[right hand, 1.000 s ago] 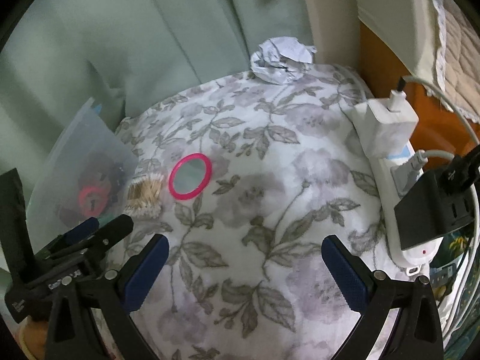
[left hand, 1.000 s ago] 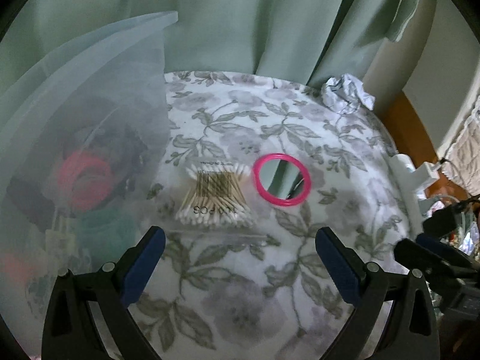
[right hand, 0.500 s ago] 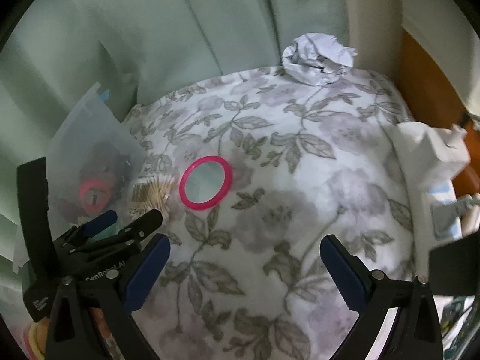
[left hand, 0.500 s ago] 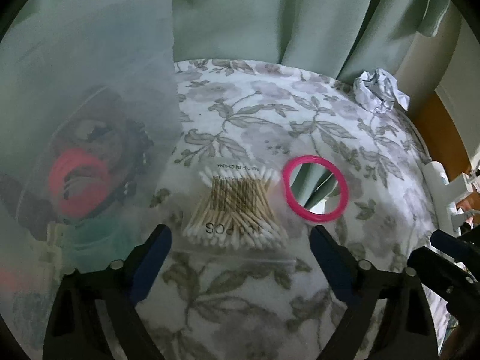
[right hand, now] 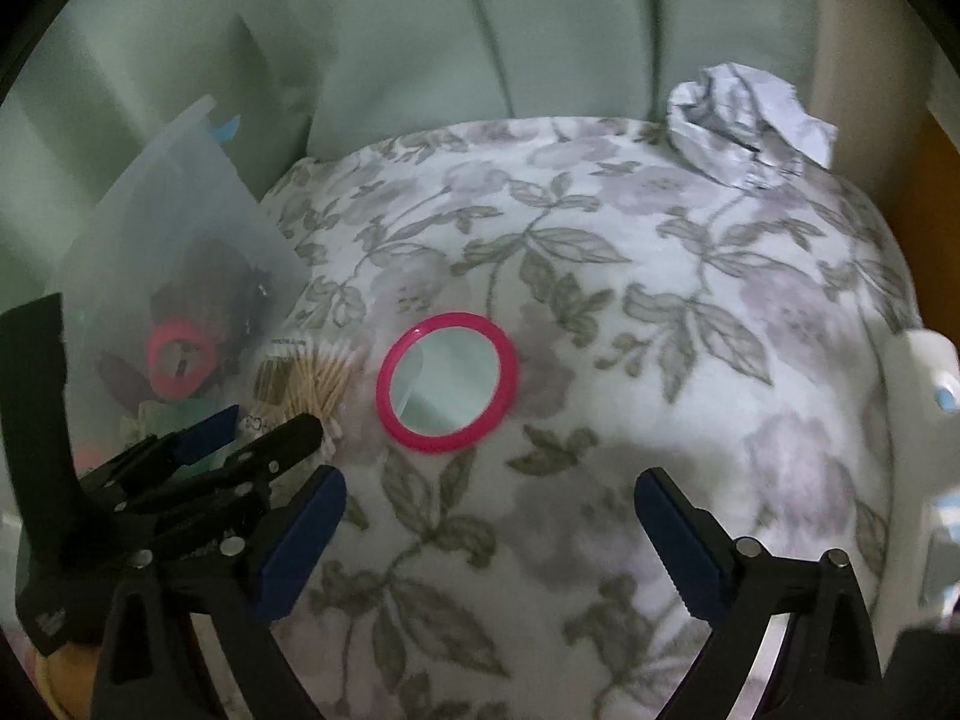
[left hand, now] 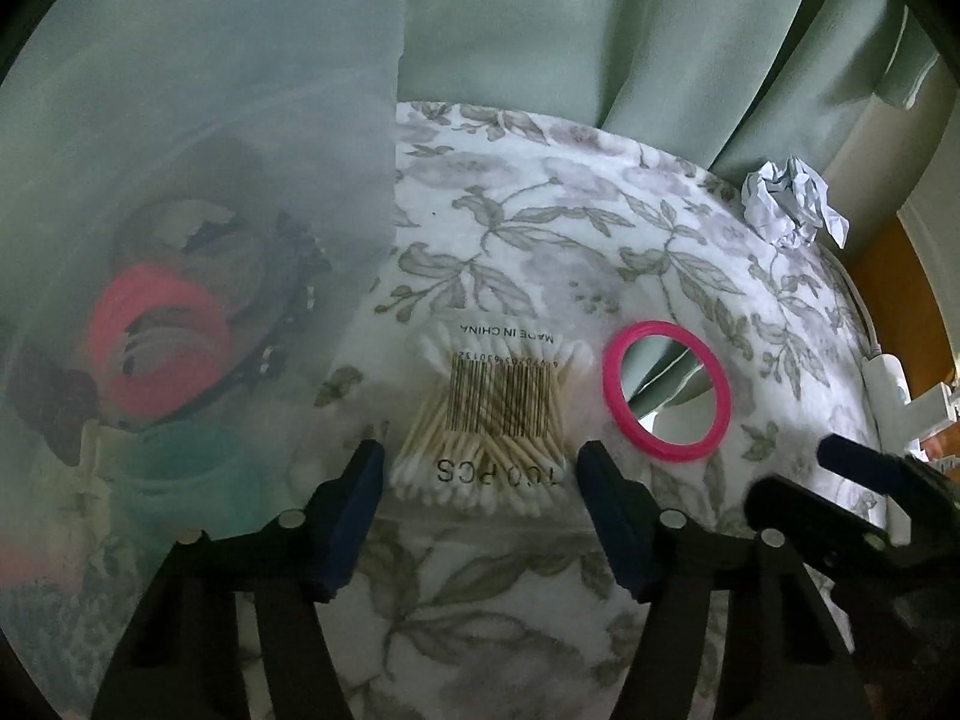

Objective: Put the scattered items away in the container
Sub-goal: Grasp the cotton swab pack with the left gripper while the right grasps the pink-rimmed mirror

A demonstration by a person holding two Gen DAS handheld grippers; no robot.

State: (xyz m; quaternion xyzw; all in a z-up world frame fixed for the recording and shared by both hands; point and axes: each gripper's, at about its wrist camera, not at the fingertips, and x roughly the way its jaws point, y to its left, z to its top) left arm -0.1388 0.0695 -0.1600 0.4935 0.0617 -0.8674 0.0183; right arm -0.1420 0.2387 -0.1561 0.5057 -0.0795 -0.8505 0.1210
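A clear pack of cotton swabs (left hand: pixel 489 420) lies on the floral cloth (left hand: pixel 540 228), right of a translucent container (left hand: pixel 198 276) that holds a pink ring and other items. My left gripper (left hand: pixel 480 474) is open, its fingers either side of the pack's near end. A pink-rimmed round mirror (left hand: pixel 666 390) lies right of the pack. In the right wrist view the mirror (right hand: pixel 447 381) lies ahead of my open, empty right gripper (right hand: pixel 489 516). The pack (right hand: pixel 306 378) and container (right hand: pixel 174 276) sit to its left, with the left gripper (right hand: pixel 264 435) at the pack.
A crumpled white paper ball (left hand: pixel 789 204) sits at the cloth's far right edge, also in the right wrist view (right hand: pixel 747 123). A white power strip (right hand: pixel 933 372) lies along the right edge. Green curtain (left hand: pixel 600 30) hangs behind.
My left gripper has moved forward and down, and its fingers now straddle the swab pack. My right gripper has moved closer to the mirror.
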